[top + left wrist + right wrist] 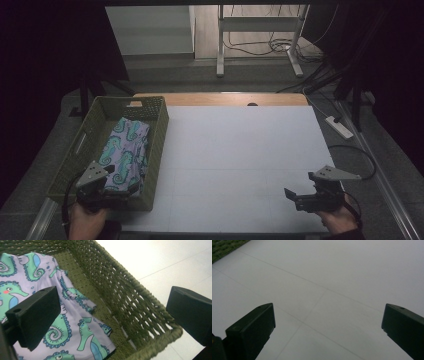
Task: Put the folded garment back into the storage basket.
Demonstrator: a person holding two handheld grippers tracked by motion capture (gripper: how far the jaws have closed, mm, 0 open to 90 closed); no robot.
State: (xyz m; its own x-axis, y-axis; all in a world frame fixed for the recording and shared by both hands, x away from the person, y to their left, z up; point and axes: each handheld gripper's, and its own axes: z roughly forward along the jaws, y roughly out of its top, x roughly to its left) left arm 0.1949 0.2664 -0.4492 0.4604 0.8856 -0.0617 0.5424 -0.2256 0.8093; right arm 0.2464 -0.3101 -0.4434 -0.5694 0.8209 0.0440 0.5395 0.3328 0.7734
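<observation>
A folded lilac cloth (126,150) printed with green and blue seahorses lies inside a woven olive-green basket (156,131) at the left side of a white table (240,165). The cloth runs lengthwise along the basket's floor, nearer its left wall, with a strip of bare weave showing between its edge and the right wall.

The left gripper (116,191), held in a person's left hand (86,220), hangs over the basket's near end with its jaws spread wide. In the left gripper view (111,315), one jaw sits above the cloth and the other sits past the basket's rim, over the table, so the basket's near right corner falls between them. Neither jaw appears to touch the cloth; whether the gripper rests on the rim cannot be told.

The right gripper (294,197), held in the right hand (340,220), is low over the table's near right corner, well apart from the basket, and points leftward across the surface. Its jaws too stand wide apart, with nothing between them but bare tabletop crossed by faint seam lines, as the right gripper view (328,330) shows; a sliver of the basket's weave shows in that view's far upper left corner.

Beyond the table's far edge, a white metal stand (260,35) and loose cables (280,47) sit on the floor, and a white power strip (340,127) lies to the right.
</observation>
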